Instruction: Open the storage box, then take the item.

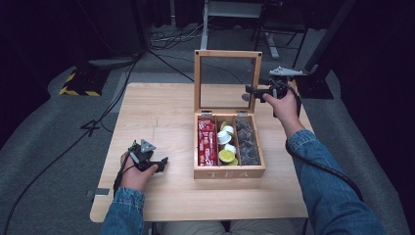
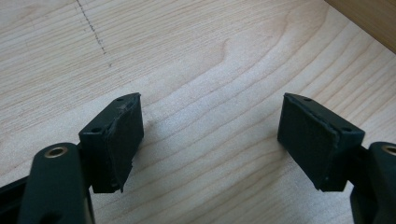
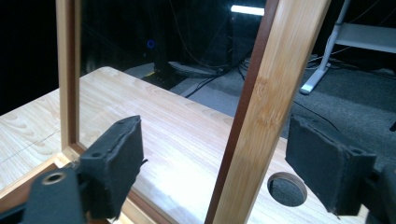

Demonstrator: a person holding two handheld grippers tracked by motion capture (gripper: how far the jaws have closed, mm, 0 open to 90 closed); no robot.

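lid [image 1: 228,54]: standing upright over the tea box [image 1: 229,172], which is sitting right of centre on the table [image 1: 161,117].
right gripper [image 1: 250,90]: jaws gaping wide, straddling the lid's right frame rail [image 3: 254,121], gripping nothing.
left gripper [image 1: 161,164]: resting low on bare wood, jaws spread, empty.
step, likely: taking hold of the lid.
tip: centring the rail between the pads [image 3: 116,163], closing squarely, swinging about the hinges [image 1: 206,113].

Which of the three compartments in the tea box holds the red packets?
The left compartment, on the side of the left gripper. Its packets are red; the middle compartment holds white and yellow-green round capsules, and the right compartment holds dark grey pieces.
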